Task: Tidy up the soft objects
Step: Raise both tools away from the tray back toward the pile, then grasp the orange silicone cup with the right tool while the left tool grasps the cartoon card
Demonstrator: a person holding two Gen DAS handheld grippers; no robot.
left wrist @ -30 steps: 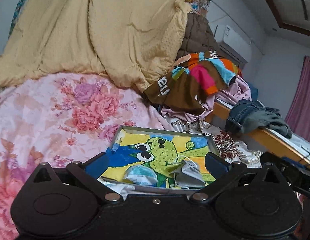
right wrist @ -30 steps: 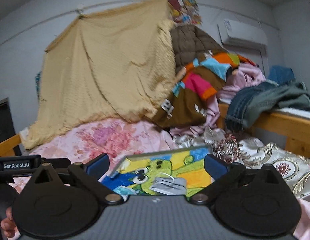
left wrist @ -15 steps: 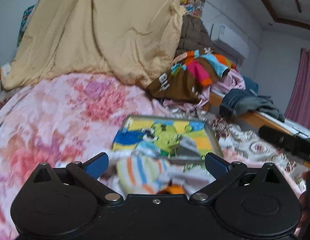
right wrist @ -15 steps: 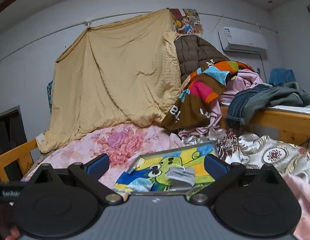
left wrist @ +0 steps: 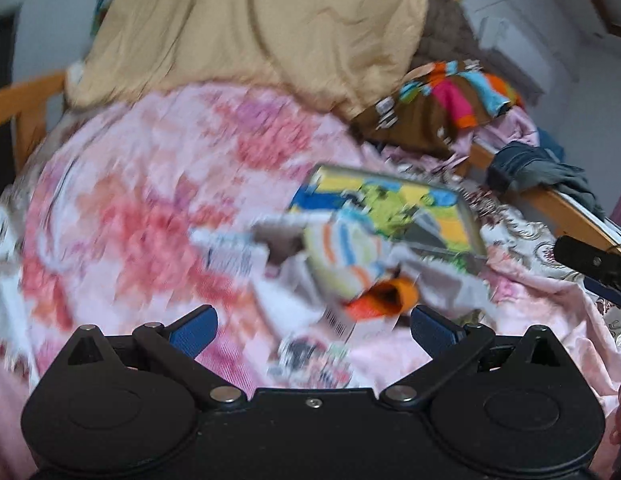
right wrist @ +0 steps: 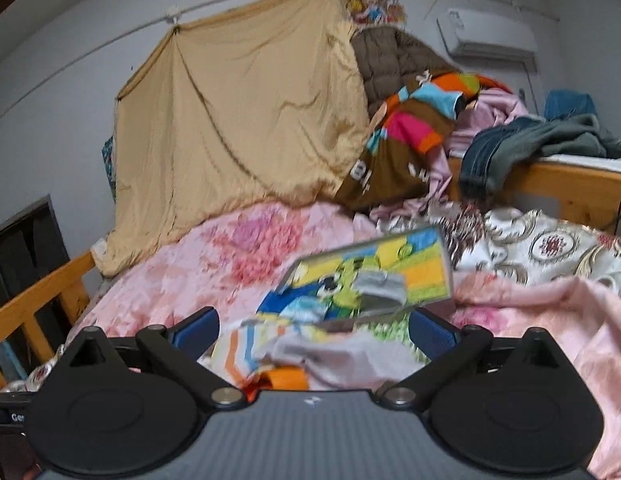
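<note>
On the pink floral quilt (left wrist: 142,208), small striped and orange soft pieces (left wrist: 350,256) lie heaped just before the cartoon-printed rectangular tray (right wrist: 390,268), and both the left gripper (left wrist: 312,326) and right gripper (right wrist: 314,330), jaws spread and empty, risk pinching quilt fabric along with a piece, I judge.

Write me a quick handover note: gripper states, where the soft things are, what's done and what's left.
Left gripper: open, empty. Right gripper: open, empty.
Cartoon tray lies on the pink floral quilt; a grey folded piece and a light blue piece sit in it.
Striped cloth, an orange piece and a pale cloth lie loose on the quilt, in front of the tray.
Left: likely those loose pieces; views are blurred.
</note>
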